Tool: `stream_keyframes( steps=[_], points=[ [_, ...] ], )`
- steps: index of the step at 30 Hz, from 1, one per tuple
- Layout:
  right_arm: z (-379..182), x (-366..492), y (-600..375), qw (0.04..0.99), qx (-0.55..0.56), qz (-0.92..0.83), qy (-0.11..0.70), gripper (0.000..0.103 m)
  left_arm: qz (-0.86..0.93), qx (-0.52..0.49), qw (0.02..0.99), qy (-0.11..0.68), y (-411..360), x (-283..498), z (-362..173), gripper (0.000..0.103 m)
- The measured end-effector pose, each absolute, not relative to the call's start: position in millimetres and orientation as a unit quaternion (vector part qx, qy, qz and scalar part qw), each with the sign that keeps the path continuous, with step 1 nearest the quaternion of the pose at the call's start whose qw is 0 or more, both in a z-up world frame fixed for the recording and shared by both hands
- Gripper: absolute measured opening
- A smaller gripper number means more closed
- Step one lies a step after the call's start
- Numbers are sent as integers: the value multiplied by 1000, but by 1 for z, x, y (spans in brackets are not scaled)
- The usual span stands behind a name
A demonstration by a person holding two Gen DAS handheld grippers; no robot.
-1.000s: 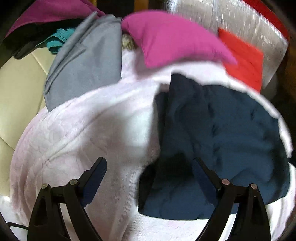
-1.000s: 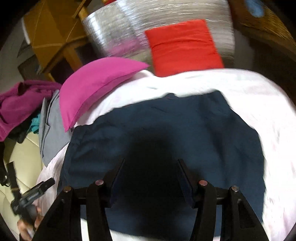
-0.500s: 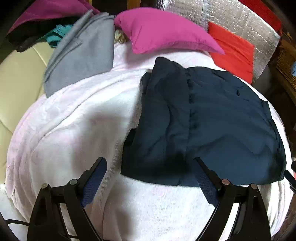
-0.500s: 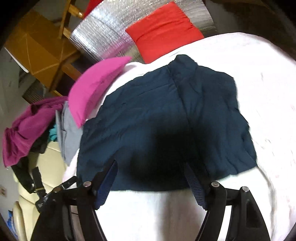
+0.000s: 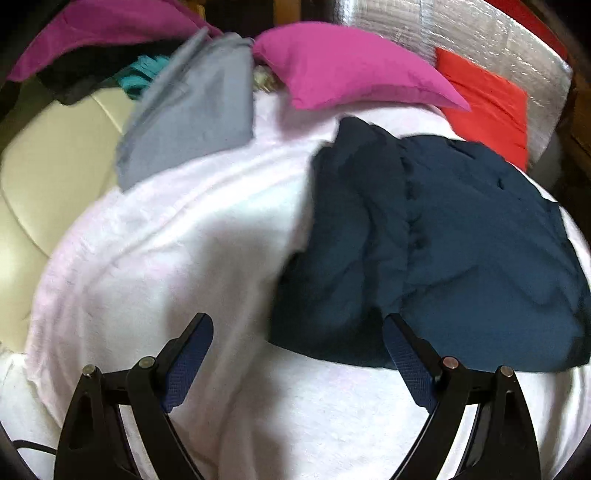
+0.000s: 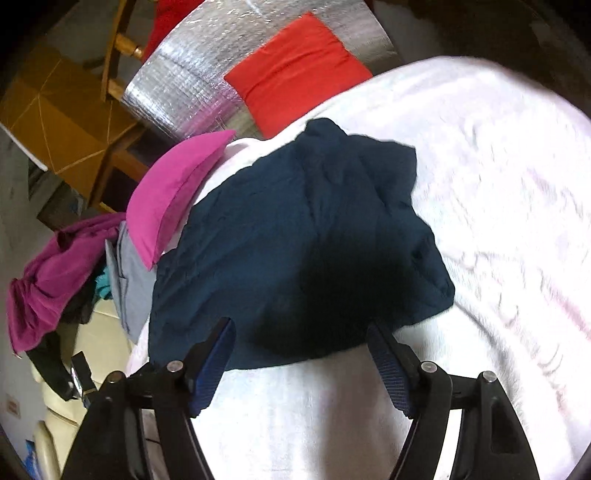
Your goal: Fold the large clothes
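A dark navy garment (image 5: 443,251) lies folded into a rough rectangle on a pale pink blanket (image 5: 184,240); it also shows in the right wrist view as the navy garment (image 6: 295,240). My left gripper (image 5: 297,332) stands open just short of the garment's near left corner, nothing between its fingers. My right gripper (image 6: 301,339) is open too, hovering at the garment's near edge without pressing on the cloth.
A magenta pillow (image 5: 351,66), a red cushion (image 5: 487,110) and a silver foil panel (image 5: 461,33) sit behind the garment. A folded grey garment (image 5: 192,110) and a heap of magenta clothes (image 6: 48,273) lie at the left on a cream seat (image 5: 48,173).
Both grippers drew back from the navy garment, which now lies flat and let go. The right gripper opened wider and rolled, so the garment tilts in its view.
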State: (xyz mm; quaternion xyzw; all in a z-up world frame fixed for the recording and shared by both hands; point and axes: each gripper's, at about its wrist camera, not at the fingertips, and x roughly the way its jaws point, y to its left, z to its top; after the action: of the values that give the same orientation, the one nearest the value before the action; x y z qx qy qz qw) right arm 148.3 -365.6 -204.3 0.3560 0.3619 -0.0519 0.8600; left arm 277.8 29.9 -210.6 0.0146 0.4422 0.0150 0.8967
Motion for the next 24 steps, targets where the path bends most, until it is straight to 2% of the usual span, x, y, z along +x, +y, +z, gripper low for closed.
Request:
stream_keyframes(
  steps=[7,9,12,24],
  points=[
    [-194,177,-356,883,318,-61,339,76,17,70,900,429,10,284,-216,94],
    [-207,191,-362,876,320,-77,353,76,14,80,903,423,7,285,-215,94],
    [-245,212,-376,840,345,-80,412,71,0,79,908,412,4,283,-212,94],
    [-247,202,-373,853,341,-59,391,71,-39,63,931,359,2,272,-188,94]
  ],
)
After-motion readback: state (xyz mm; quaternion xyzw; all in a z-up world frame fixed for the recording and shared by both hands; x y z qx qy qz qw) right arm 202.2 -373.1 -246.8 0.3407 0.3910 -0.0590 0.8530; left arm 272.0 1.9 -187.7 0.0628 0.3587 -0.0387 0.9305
